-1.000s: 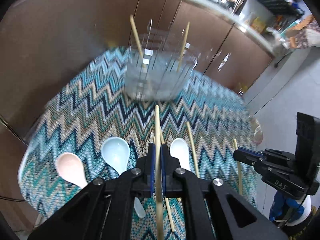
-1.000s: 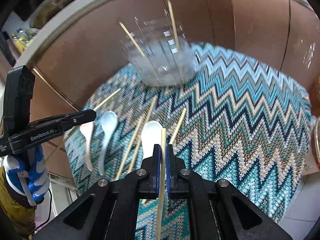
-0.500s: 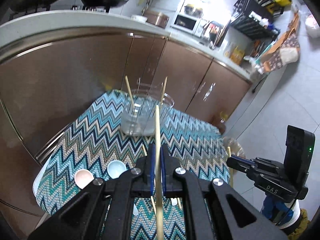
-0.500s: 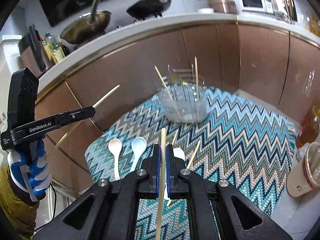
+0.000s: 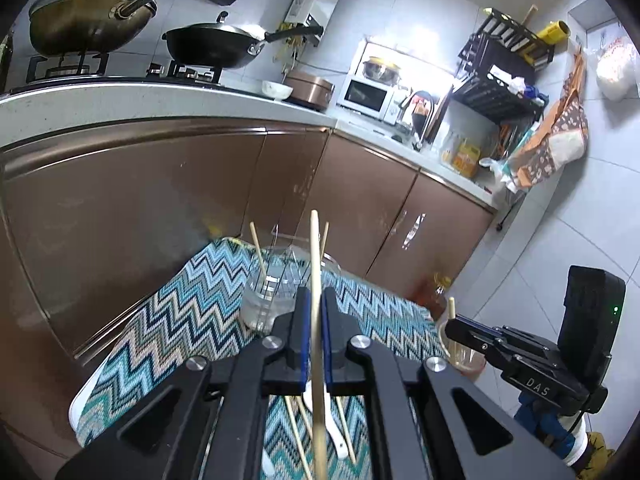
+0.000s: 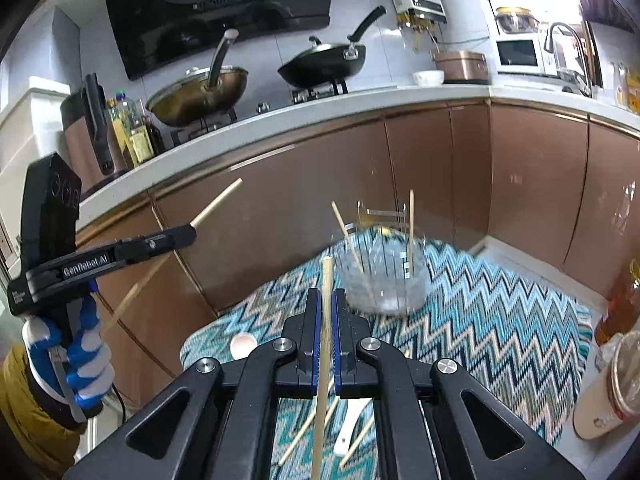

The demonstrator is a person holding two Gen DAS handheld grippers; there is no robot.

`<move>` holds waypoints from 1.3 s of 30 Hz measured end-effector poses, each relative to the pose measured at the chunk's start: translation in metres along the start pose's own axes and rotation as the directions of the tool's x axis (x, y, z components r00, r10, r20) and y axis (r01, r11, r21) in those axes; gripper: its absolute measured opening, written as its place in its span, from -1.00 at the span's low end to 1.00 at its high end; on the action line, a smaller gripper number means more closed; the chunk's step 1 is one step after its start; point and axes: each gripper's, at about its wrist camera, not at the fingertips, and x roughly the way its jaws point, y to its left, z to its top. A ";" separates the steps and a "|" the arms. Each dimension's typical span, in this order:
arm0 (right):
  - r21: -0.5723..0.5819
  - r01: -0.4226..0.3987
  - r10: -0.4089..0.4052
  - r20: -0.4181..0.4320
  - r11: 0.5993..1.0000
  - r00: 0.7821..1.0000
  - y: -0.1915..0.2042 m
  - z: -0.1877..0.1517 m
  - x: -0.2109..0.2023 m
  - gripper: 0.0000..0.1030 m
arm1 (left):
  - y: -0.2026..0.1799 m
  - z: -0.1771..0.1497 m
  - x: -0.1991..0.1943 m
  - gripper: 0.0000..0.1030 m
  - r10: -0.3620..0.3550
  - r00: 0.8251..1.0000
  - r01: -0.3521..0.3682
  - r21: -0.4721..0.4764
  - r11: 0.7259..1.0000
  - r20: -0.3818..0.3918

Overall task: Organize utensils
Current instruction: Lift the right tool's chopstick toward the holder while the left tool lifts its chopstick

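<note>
My left gripper (image 5: 315, 300) is shut on a wooden chopstick (image 5: 315, 256) that points up and forward. It hangs above the zigzag cloth (image 5: 180, 320), short of the clear glass holder (image 5: 276, 300), where two chopsticks stand. In the right wrist view my right gripper (image 6: 327, 300) is shut on another chopstick (image 6: 327, 276), with the holder (image 6: 384, 280) ahead and to its right. Each gripper appears in the other's view: the right one (image 5: 454, 326) and the left one (image 6: 188, 236). On the cloth below lie a pink spoon (image 6: 243, 344), a white spoon (image 6: 348, 428) and loose chopsticks (image 6: 304, 436).
Brown cabinet fronts (image 6: 440, 184) stand close behind the small table, under a counter with two woks (image 6: 320, 68). An oil bottle (image 6: 620, 304) and a lidded cup (image 6: 612, 392) stand at the table's right edge. A gloved hand (image 6: 80, 360) holds the left gripper.
Both grippers have risen and tipped upward, each keeping its chopstick. The table and holder have sunk lower in both views, and the counter and stove have come into sight.
</note>
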 end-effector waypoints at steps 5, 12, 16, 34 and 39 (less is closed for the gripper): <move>-0.008 -0.031 0.031 0.084 0.999 0.996 -0.010 0.027 0.012 -0.90 | 0.007 0.014 0.025 -0.91 -0.021 0.998 0.023 -0.035 0.999 0.052; -0.035 -0.057 0.063 0.204 0.998 0.977 -0.024 0.066 0.037 -0.90 | 0.014 0.038 0.063 -0.91 -0.030 0.986 0.042 -0.068 0.997 0.161; -0.059 -0.042 0.057 0.287 0.997 0.956 -0.031 0.085 0.054 -0.90 | 0.016 0.049 0.088 -0.91 -0.018 0.979 0.033 -0.071 0.997 0.204; -0.088 0.143 -0.083 0.489 0.986 0.868 -0.065 0.115 0.149 -0.90 | 0.044 0.052 0.173 -0.91 -0.007 0.989 0.020 -0.088 0.996 0.148; -0.093 0.177 -0.118 0.444 0.980 0.888 -0.074 0.093 0.174 -0.90 | 0.049 0.048 0.187 -0.91 -0.010 0.990 0.025 -0.103 0.994 0.144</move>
